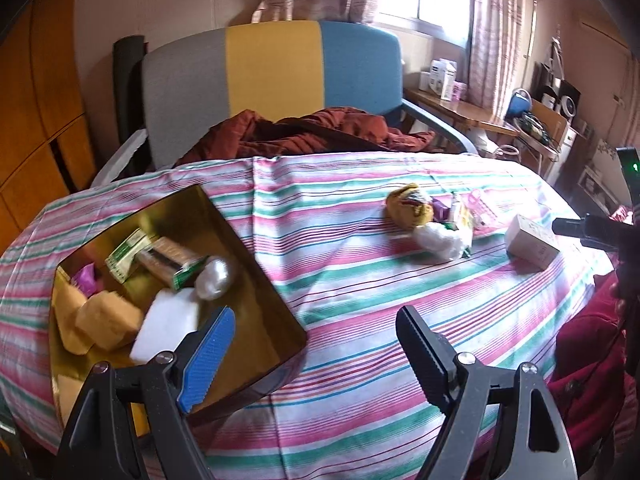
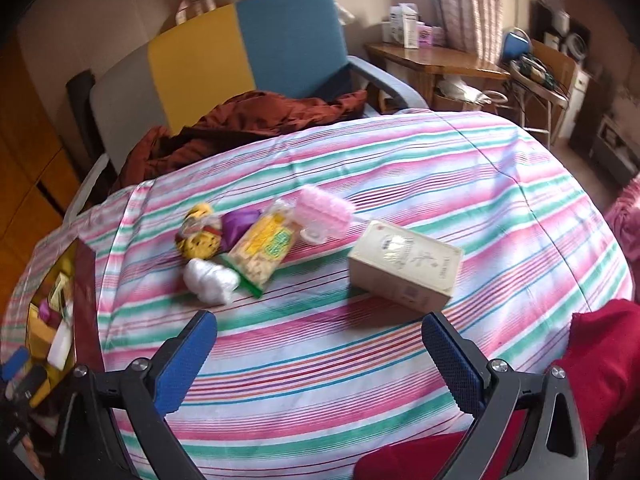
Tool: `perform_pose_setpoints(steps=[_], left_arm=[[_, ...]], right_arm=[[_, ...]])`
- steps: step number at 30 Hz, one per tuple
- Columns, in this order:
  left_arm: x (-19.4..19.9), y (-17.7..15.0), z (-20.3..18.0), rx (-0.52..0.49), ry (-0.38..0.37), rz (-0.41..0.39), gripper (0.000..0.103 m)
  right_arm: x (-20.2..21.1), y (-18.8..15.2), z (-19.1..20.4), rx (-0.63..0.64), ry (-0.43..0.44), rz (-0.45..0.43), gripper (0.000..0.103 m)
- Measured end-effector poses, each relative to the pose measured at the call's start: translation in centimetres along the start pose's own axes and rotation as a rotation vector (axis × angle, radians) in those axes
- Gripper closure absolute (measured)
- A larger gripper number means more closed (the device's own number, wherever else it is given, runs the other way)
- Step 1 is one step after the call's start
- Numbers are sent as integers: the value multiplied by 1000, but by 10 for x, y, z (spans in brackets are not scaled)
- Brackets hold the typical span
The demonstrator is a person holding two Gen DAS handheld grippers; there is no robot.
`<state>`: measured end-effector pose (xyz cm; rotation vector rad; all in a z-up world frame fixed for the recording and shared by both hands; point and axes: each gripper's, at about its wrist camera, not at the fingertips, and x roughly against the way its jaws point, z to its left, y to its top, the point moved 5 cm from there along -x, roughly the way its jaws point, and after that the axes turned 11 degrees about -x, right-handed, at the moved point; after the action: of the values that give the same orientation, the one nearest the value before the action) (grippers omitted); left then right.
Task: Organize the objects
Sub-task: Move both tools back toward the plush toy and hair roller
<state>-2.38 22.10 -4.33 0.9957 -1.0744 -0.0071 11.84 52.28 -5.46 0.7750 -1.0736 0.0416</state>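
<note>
Gold tin (image 1: 264, 280) at lower left of the left view, shiny inside, holding small green boxes (image 1: 128, 254), a white block (image 1: 166, 330) and tan sponges (image 1: 106, 320). Cream box (image 2: 404, 266) right of centre on the striped cloth (image 2: 360, 360) (snack packets (image 2: 262, 250) just beside). Left gripper (image 1: 316, 328) and right gripper (image 2: 320, 332) both spread wide, empty.

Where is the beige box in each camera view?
Left wrist view: beige box lies far right on the striped cloth, right of the loose pile.
Right wrist view: beige box lies centre-right, ahead of the open right tool.
Shared landmark: white fluffy ball.
</note>
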Motion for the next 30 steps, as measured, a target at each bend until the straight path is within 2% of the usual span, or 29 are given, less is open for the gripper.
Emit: perform_pose_setpoints(steps=[11,18,24,30], left_arm=[[-25,12,-31,-57,-64,36,18],[-42,25,-43,-47,-103,49,16],[-63,48,-49,-20,-140,61,16],[-95,76,-56,2,-184,92,16]], right_arm=[[3,29,-47,-85,-68,-27,0],[-15,49,-54,22,-115,44,0],[-41,53,-50,99,-124,100,0],[-63,56,-41,237,-128,162,0]])
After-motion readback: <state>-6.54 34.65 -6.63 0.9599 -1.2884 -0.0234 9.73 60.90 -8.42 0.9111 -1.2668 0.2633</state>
